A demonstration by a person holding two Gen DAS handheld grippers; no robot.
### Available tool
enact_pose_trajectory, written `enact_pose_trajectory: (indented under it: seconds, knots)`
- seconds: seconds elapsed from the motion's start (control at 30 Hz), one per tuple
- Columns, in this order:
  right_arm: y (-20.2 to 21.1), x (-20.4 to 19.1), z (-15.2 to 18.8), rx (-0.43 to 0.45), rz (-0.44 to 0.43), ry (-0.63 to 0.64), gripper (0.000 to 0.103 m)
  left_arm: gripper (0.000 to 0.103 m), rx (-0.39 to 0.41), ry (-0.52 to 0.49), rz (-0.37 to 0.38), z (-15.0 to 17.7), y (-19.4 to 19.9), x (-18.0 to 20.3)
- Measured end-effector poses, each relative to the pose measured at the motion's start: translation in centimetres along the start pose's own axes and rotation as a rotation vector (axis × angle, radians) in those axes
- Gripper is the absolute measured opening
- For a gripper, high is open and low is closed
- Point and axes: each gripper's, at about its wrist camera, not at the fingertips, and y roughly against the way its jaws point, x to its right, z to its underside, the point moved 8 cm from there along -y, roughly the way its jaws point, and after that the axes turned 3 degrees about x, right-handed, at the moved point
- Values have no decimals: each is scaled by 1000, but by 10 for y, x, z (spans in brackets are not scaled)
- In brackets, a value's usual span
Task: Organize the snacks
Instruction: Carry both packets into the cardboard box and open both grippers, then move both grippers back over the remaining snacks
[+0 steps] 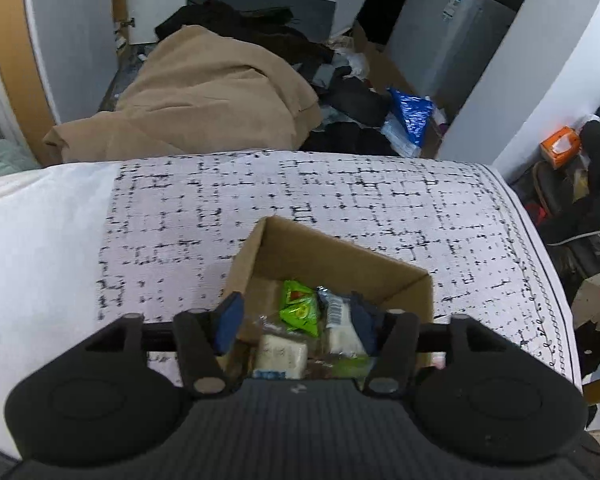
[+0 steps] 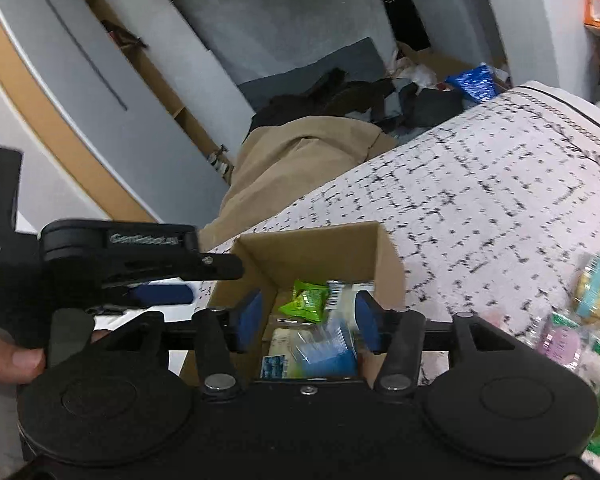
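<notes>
Cluttered room behind, a speckled cloth [image 1: 340, 200] bears the cardboard box [image 1: 332, 256]; both grippers' fingers spread apart.

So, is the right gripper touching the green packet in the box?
Apart. The right wrist view shows the open gripper above the box, with the green packet lying free between its jaws.

Brown box [image 1: 332, 256], green packet [image 1: 300, 308], black-flecked white cloth [image 1: 340, 192].
</notes>
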Motion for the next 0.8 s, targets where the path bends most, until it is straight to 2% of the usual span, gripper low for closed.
enact_pose_trajectory:
  seconds: [0.17, 0.27, 0.43, 0.5, 0.67, 0.8]
  knots:
    - [21, 17, 1, 3, 60, -48, 53, 81, -22, -13, -31, 4, 16, 2]
    - [36, 25, -1, 11, 92, -55, 57, 84, -28, -32, -49, 8, 27, 6]
    - [57, 34, -1, 20, 109, -62, 59, 87, -12, -55, -34, 18, 42, 20]
    - [63, 37, 0, 24, 110, -59, 62, 92, -5, -53, -25, 22, 46, 25]
    - [83, 46, -2, 39, 125, -52, 74, 103, 19, -77, -23, 34, 60, 38]
    - [102, 54, -7, 71, 136, -49, 80, 103, 26, -88, 7, 44, 69, 50]
